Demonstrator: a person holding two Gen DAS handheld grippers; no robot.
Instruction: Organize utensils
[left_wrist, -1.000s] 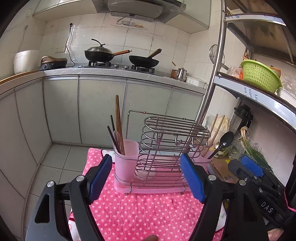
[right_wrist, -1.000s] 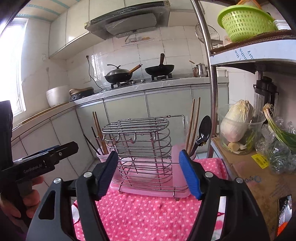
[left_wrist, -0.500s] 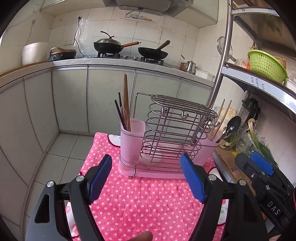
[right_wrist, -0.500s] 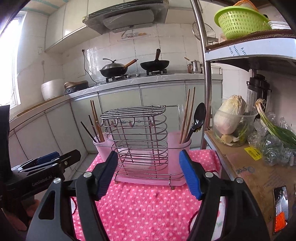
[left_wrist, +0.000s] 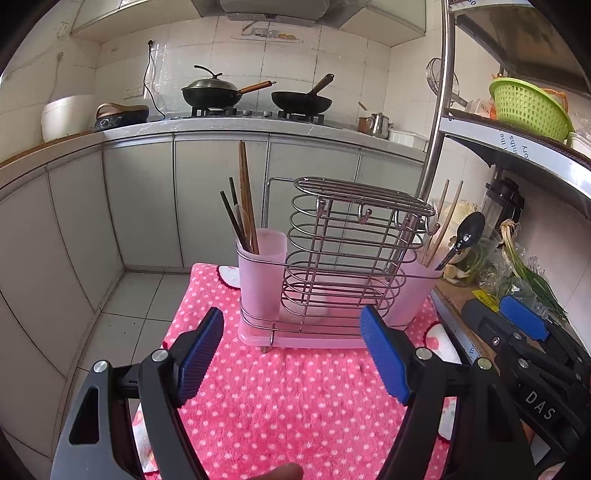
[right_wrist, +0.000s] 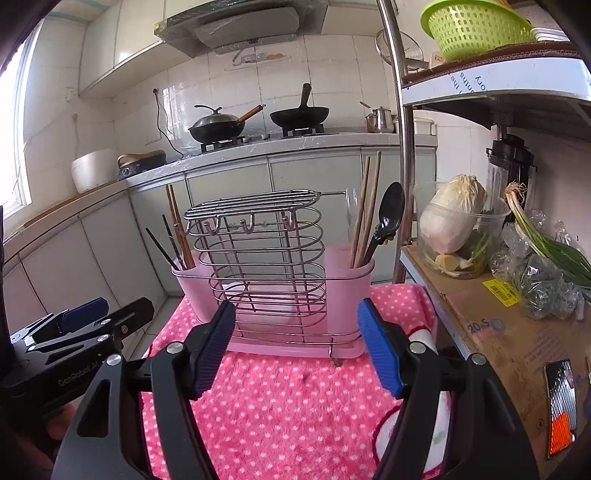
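A wire utensil rack (left_wrist: 351, 254) (right_wrist: 258, 258) with a pink tray stands on a pink dotted cloth (left_wrist: 295, 398) (right_wrist: 288, 402). Its left pink cup (left_wrist: 260, 273) holds brown and black chopsticks (left_wrist: 243, 206). The right cup (right_wrist: 349, 291) holds light chopsticks (right_wrist: 365, 210) and a black spoon (right_wrist: 388, 218) (left_wrist: 463, 236). My left gripper (left_wrist: 291, 354) hovers open over the cloth in front of the rack, nothing between its blue pads. My right gripper (right_wrist: 297, 349) also stands open and empty, just short of the rack's tray; in the left wrist view it (left_wrist: 524, 328) shows at the right edge.
A metal shelf post (right_wrist: 400, 147) rises right of the rack. A cardboard surface (right_wrist: 495, 332) beside the cloth carries a bowl with cabbage (right_wrist: 454, 221) and bagged greens (right_wrist: 546, 273). A green basket (right_wrist: 476, 26) sits on the upper shelf. Counter with woks (left_wrist: 258, 96) lies behind.
Both views have tipped downward, so the rack sits higher in the frames and more cloth shows. The left gripper sank a little. Both grippers stayed open and empty.
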